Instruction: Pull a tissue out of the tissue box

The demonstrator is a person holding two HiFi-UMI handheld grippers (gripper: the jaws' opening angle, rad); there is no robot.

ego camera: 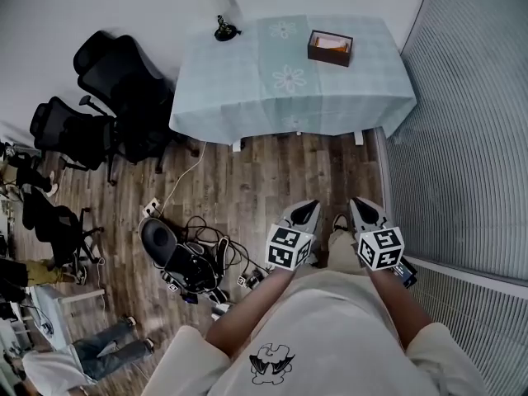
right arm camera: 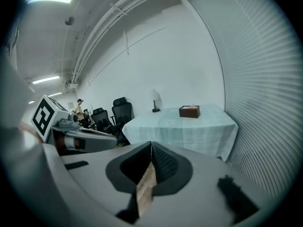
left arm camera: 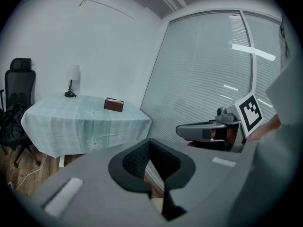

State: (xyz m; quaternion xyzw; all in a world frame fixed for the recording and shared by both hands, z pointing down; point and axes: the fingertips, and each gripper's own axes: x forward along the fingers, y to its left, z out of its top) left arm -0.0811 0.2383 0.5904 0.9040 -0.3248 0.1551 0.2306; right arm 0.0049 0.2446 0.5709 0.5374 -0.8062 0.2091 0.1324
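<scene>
A brown tissue box with a tissue showing at its top stands on the far right of a table covered by a pale green cloth. Both grippers are held side by side over the wooden floor, well short of the table. My left gripper and my right gripper point toward it, each with its tips together and nothing between them. From the left gripper view the box is small and distant. The right gripper view shows the box far ahead too.
A small lamp stands at the table's far left. Black office chairs crowd the left side. Cables and a bag lie on the floor left of me. A blind-covered wall runs along the right. A person stands far off.
</scene>
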